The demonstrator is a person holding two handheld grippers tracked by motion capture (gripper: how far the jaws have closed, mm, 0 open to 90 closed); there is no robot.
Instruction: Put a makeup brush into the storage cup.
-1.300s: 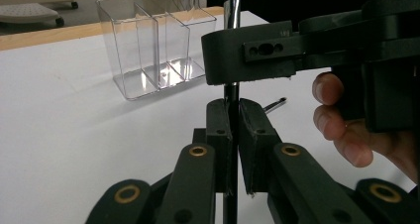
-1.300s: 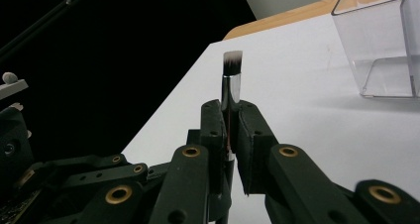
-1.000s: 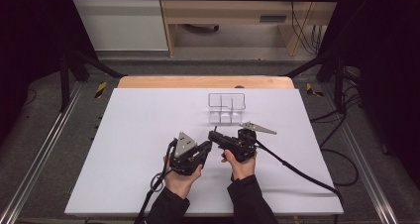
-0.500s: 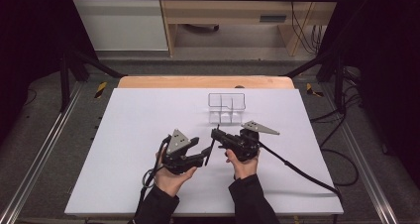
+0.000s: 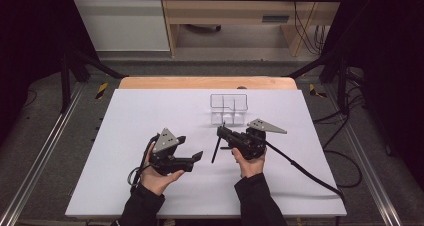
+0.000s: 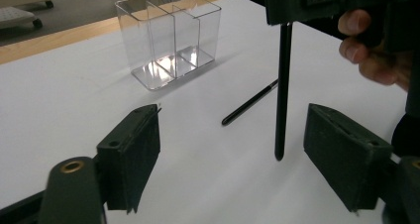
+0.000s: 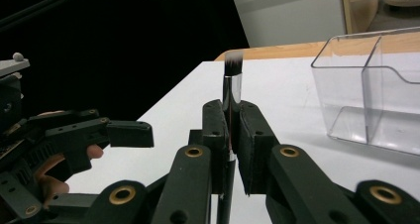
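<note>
Your right gripper (image 5: pixel 223 132) clamps a slim black makeup brush (image 7: pixel 232 83) upright near the clear acrylic divided organizer (image 5: pixel 229 107). Left gripper (image 5: pixel 196 156) jaws have just been opening, empty. Light, stiff, slick handle: grip mid-shaft, not the bristles.

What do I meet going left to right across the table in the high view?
Left gripper, jaws apart with nothing between them after just opening → black makeup brush, hanging handle-down → right gripper, shut on the brush. The clear acrylic organizer stands farther back, overlapping them in the order.
</note>
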